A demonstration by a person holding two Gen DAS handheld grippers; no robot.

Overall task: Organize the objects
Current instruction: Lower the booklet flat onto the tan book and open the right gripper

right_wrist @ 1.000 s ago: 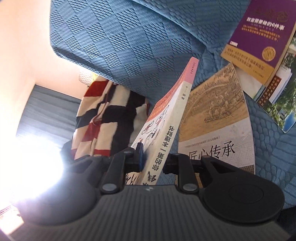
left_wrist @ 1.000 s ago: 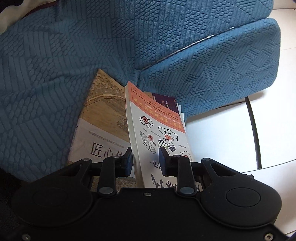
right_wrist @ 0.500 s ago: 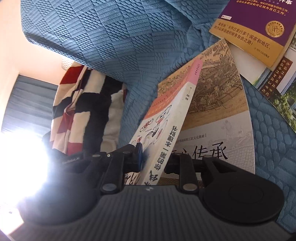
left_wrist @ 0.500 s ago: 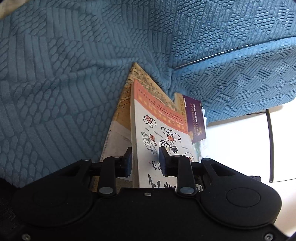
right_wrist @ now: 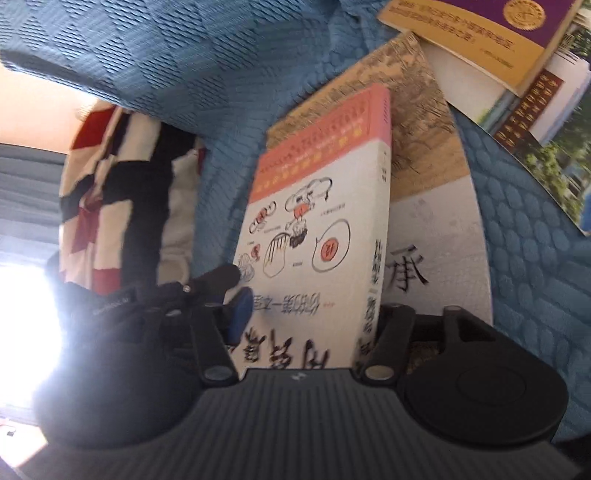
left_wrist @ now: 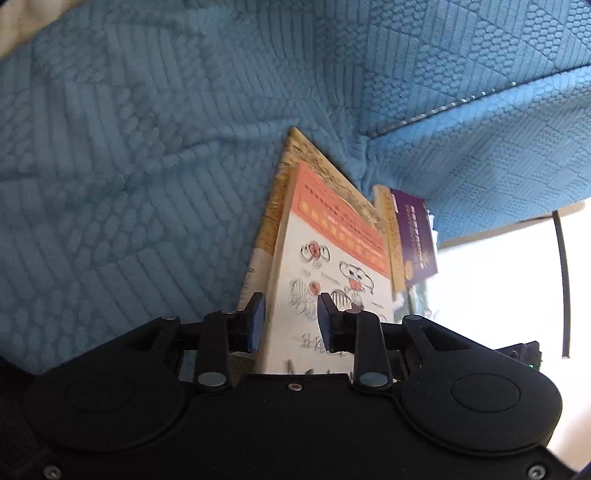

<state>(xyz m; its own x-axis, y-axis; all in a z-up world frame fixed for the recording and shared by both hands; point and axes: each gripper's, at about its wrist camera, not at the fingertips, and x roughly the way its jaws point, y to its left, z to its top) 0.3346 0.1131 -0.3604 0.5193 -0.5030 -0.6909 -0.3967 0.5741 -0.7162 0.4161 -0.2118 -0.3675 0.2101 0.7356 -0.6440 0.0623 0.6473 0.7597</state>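
1. On the far left of the right wrist view, a red, white and black striped cloth (right_wrist: 110,192) lies against the blue cushion (right_wrist: 184,55).
2. The left gripper (left_wrist: 291,321) is clamped on the near end of the white and orange book (left_wrist: 332,266). One blue pad sits on each side of the book.
3. The right gripper (right_wrist: 306,317) has just been opening. Its jaws stand wide apart, with the same book (right_wrist: 314,221) between them. The left pad is just beside the cover. Whether the right finger touches the spine is hard to tell.
4. The book rests tilted on a tan book (right_wrist: 424,147) that lies flat on the blue sofa seat (right_wrist: 535,277).
5. To the right, a purple book (right_wrist: 480,33) lies on top of more books, near the tan one.
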